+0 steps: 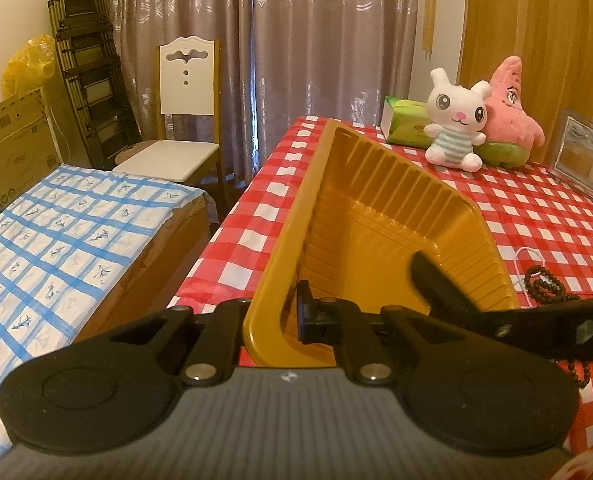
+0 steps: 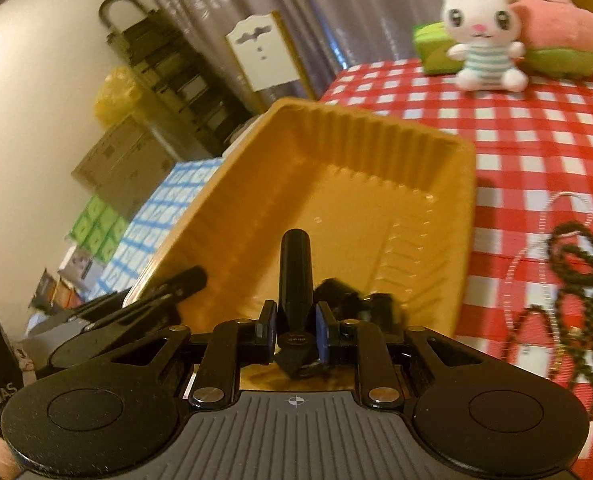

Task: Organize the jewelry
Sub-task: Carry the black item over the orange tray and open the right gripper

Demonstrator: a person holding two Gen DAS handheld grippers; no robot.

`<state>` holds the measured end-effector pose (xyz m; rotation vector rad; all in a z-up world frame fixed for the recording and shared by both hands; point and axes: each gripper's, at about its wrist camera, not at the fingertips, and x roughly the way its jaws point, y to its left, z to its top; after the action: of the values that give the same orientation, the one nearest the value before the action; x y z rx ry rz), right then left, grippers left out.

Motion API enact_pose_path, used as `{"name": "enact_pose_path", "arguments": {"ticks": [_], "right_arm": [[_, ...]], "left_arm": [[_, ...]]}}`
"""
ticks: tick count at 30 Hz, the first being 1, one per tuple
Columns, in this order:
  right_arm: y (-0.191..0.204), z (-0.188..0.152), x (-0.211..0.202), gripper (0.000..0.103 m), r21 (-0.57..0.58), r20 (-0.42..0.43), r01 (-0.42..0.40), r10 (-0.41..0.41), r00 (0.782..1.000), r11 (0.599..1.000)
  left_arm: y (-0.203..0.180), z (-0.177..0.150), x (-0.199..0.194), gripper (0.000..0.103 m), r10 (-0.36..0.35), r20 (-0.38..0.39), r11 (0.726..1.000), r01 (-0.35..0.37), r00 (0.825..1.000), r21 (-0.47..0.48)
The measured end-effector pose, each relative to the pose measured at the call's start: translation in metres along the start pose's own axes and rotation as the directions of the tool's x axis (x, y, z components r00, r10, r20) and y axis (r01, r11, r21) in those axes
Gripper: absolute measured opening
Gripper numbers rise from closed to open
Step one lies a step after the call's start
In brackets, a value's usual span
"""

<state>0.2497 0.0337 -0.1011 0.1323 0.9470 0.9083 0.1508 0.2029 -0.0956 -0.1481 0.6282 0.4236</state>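
Observation:
A gold ribbed plastic tray [image 1: 380,216] lies on the red checked table, tilted up on one side. My left gripper [image 1: 274,316] is shut on the tray's near left rim. My right gripper [image 2: 295,332] is shut on a black watch strap [image 2: 294,276] and holds it over the tray's near end; the strap also shows in the left wrist view [image 1: 496,308], reaching in from the right. A dark bead necklace [image 2: 576,280] and a thin white chain [image 2: 536,240] lie on the cloth to the right of the tray.
A white rabbit toy [image 1: 456,120], a pink star toy [image 1: 512,112] and a green tissue pack [image 1: 406,120] stand at the table's far side. A picture frame [image 1: 588,160] stands at the right. A blue checked surface [image 1: 56,232] and a chair [image 1: 184,120] are left of the table.

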Motion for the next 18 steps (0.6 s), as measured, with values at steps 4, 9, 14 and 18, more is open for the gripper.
{"name": "enact_pose_path", "arguments": {"ticks": [4, 9, 14, 18], "right_arm": [[0.014, -0.004, 0.018, 0.020, -0.067, -0.004, 0.050, -0.051, 0.999, 0.996], [0.023, -0.007, 0.029, 0.020, -0.101, 0.016, 0.095, -0.094, 0.995, 0.990], [0.028, -0.008, 0.030, 0.020, -0.120, 0.037, 0.117, -0.114, 0.993, 0.986], [0.027, -0.007, 0.026, 0.037, -0.110, 0.049, 0.118, -0.114, 0.992, 0.987]], "left_arm": [[0.000, 0.002, 0.000, 0.008, -0.010, 0.000, 1.000, 0.010, 1.000, 0.006], [0.002, 0.003, 0.002, 0.008, -0.021, 0.002, 1.000, 0.021, 1.000, 0.010], [0.004, 0.002, 0.003, 0.007, -0.029, 0.001, 1.000, 0.029, 1.000, 0.009], [0.003, 0.002, 0.004, 0.007, -0.030, 0.003, 0.999, 0.030, 1.000, 0.011]]}}
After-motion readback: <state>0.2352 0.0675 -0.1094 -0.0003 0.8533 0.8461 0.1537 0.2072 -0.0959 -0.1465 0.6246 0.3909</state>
